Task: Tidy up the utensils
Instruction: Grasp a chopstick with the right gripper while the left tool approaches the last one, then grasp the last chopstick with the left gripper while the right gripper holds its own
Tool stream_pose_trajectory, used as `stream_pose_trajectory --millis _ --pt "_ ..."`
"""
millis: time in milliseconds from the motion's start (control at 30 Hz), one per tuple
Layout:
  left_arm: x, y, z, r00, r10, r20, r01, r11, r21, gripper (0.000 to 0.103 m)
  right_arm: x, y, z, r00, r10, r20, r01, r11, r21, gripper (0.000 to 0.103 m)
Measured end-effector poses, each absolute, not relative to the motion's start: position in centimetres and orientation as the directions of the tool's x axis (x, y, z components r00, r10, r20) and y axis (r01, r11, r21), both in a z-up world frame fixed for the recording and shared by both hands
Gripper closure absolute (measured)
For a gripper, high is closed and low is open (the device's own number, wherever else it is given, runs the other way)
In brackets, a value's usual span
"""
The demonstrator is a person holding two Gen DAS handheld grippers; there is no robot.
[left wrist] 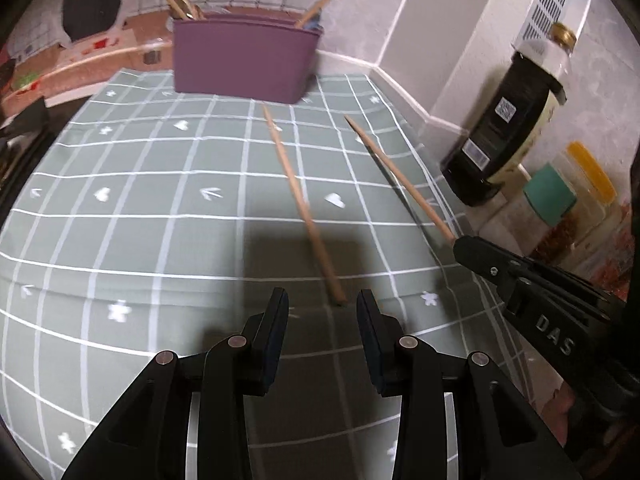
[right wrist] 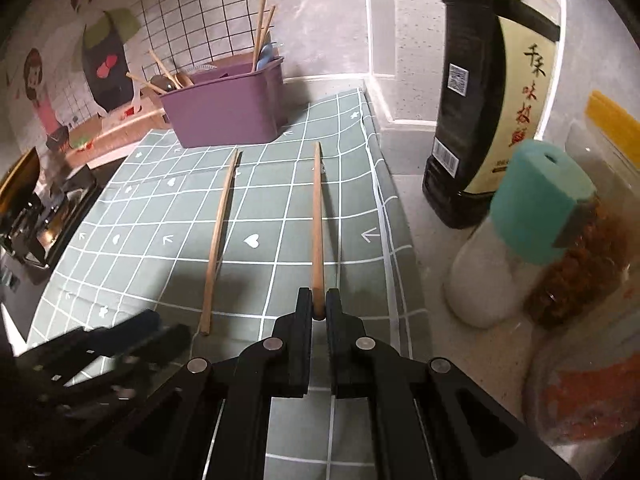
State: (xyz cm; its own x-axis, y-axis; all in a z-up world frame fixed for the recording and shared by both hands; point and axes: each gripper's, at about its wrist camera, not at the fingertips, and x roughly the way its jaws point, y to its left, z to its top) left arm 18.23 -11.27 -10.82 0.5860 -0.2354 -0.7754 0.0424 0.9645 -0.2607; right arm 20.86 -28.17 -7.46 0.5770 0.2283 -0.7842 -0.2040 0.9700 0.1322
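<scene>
Two wooden chopsticks lie on a green grid cloth [left wrist: 160, 208]. My left gripper [left wrist: 322, 304] is open, its fingers on either side of the near end of the left chopstick [left wrist: 300, 200], just above the cloth. My right gripper [right wrist: 318, 305] is shut on the near end of the right chopstick [right wrist: 317, 216], whose far tip points toward the bin; it also shows in the left wrist view [left wrist: 400, 178]. A purple utensil bin [left wrist: 244, 60] stands at the far end of the cloth and holds several chopsticks and utensils. The left chopstick [right wrist: 220, 236] lies loose in the right wrist view.
A dark sauce bottle [right wrist: 480, 112], a teal-capped shaker [right wrist: 516, 236] and spice jars stand on the counter right of the cloth. A white wall corner [right wrist: 380, 40] rises behind. A dark appliance [right wrist: 36, 220] sits at the left edge.
</scene>
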Motion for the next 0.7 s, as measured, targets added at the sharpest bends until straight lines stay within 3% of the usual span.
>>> stream_pose_trajectory --millis 233,400,700 --pt "19.7 -13.3 -11.0 0.585 -0.166 -0.794 0.056 0.985 -0.164 0.068 20.6 -28.8 -7.4 0.578 0.245 -0.778 -0.201 0.967 0.155 0.097" --pt "19.9 -13.0 -11.3 0.592 -0.148 -0.792 0.046 0.988 -0.15 0.093 20.7 -29.1 -7.3 0.578 0.255 -0.775 -0.198 0.965 0.169 0.097" --pt "19.2 -8.6 -8.4 0.668 -0.129 -0.733 0.023 0.988 -0.153 0.097 20.5 -28.3 -6.1 0.6 0.249 -0.761 -0.212 0.966 0.148 0.097"
